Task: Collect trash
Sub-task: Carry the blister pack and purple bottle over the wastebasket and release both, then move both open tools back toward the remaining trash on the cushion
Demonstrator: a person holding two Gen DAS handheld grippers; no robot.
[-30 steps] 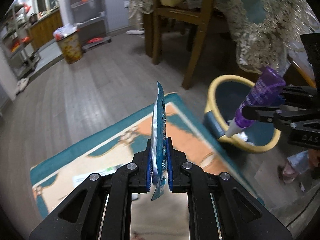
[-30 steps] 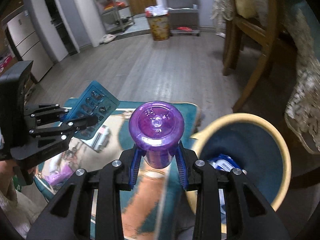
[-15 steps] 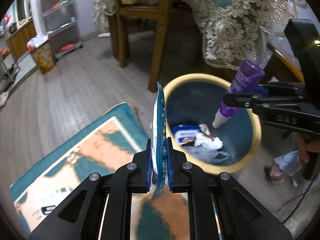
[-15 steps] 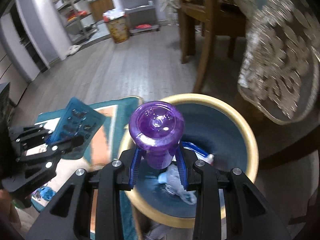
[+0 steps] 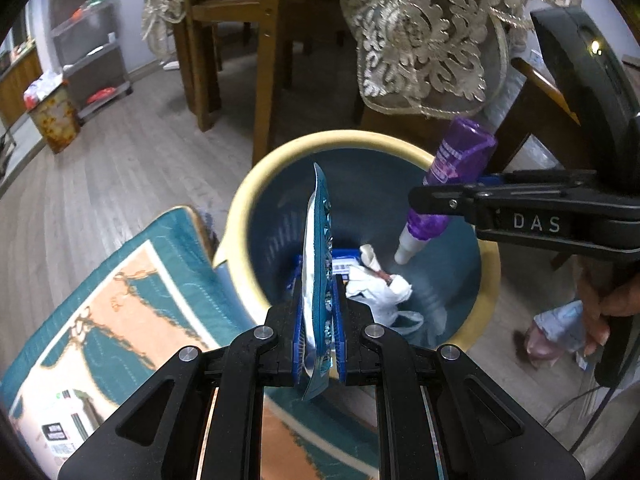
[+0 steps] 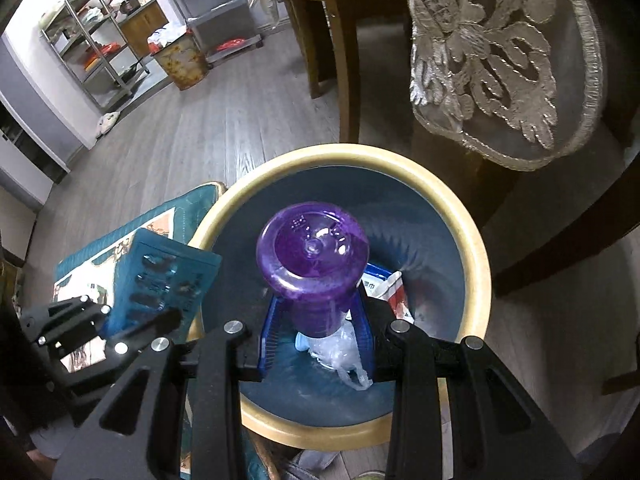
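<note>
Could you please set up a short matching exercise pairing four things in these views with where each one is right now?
Things:
1. purple bottle
2. blue blister pack
3. white wad
4. rug

Places:
A. flat on the floor beside the bin
B. clamped in the left tongs
C. lying inside the bin
D. clamped in the right tongs, cap down over the bin

Pairs: 1-D, 2-B, 3-C, 4-A
</note>
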